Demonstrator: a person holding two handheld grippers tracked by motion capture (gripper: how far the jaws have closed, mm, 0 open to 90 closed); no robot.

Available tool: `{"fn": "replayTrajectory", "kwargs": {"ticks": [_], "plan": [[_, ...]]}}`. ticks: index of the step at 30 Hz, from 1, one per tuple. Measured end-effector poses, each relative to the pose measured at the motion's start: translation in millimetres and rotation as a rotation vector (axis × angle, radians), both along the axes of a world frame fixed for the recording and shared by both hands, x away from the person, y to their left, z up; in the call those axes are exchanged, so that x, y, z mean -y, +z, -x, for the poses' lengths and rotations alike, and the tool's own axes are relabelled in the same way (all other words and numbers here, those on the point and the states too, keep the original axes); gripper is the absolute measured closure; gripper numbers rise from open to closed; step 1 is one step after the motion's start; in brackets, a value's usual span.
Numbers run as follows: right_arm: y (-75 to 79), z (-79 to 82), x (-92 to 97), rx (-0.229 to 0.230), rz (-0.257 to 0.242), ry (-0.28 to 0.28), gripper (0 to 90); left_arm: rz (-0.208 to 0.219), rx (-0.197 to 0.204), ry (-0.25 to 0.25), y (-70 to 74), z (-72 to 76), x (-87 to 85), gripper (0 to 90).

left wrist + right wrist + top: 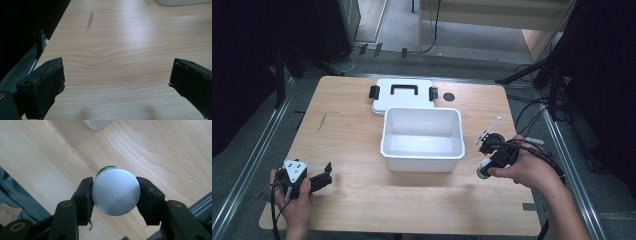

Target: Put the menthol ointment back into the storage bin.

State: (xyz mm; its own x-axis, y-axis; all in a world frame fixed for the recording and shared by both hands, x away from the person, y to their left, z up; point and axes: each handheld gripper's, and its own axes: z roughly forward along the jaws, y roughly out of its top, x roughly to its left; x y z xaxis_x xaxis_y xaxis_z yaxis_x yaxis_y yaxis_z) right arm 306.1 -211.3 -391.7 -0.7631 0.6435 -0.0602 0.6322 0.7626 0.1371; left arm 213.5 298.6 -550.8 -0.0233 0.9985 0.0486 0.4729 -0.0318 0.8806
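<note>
Wood surface: pale wooden table (362, 200), grain showing, sitting on a grey floor between metal rails.
White box: open plastic tub (422, 159) sitting mid-table, nothing visible inside it.
Lid: white lid (384, 97) with black handle and two black clips, lying flat just behind the tub, touching or nearly touching its far rim.
Right gripper: right gripper (115, 192) being held over the table's right side, right of the tub and apart from it; jaws pressing both sides of a round item, so it's clamping it.
Gripped item: small can (115, 192), silvery flat end facing the right gripper camera, green band showing behind the rim. In the high view it's showing as a pale round end (483, 170) at the gripper's near side. Whether it's touching the table: can't tell.
Left gripper: left gripper (326, 175) being held low at the near-left corner, grey three-cornered plate on top; jaws standing wide apart with bare wood between them, gripping nothing.
Hands: left hand (294, 202) wrapping the left gripper's body, right hand (527, 170) wrapping the right one, cable trailing back along the forearm.
Table mark: dark streak (90, 20) on the wood ahead of the left gripper.
</note>
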Motion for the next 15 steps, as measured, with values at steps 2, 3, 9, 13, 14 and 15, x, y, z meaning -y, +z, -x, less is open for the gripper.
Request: {"fn": "replayTrajectory", "kwargs": {"ticks": [2,3,9,13,14,15], "plan": [[1.6,-4.3,2.2,0.003,-0.004,-0.004,51.7,0.0,0.0,0.001,0.0,0.0,0.0,0.1],[2.9,-6.4,2.9,0.002,-0.009,-0.006,51.7,0.0,0.001,0.002,0.0,0.0,0.1,0.1],[13.7,-19.8,4.7,0.013,-0.024,-0.001,51.7,0.0,0.003,0.003,-0.1,-0.1,0.5,0.1],[23.4,-29.0,0.6,0.016,-0.019,0.0,51.7,-0.001,0.001,0.0,-0.1,0.2,0.3,0.1],[25.0,-30.4,-0.4,0.019,-0.018,-0.001,51.7,-0.001,0.001,0.001,0.0,0.2,0.3,0.1],[27.6,-33.1,-2.4,0.024,-0.016,0.008,51.7,-0.001,0.001,0.001,0.0,0.2,0.3,0.1]]}}
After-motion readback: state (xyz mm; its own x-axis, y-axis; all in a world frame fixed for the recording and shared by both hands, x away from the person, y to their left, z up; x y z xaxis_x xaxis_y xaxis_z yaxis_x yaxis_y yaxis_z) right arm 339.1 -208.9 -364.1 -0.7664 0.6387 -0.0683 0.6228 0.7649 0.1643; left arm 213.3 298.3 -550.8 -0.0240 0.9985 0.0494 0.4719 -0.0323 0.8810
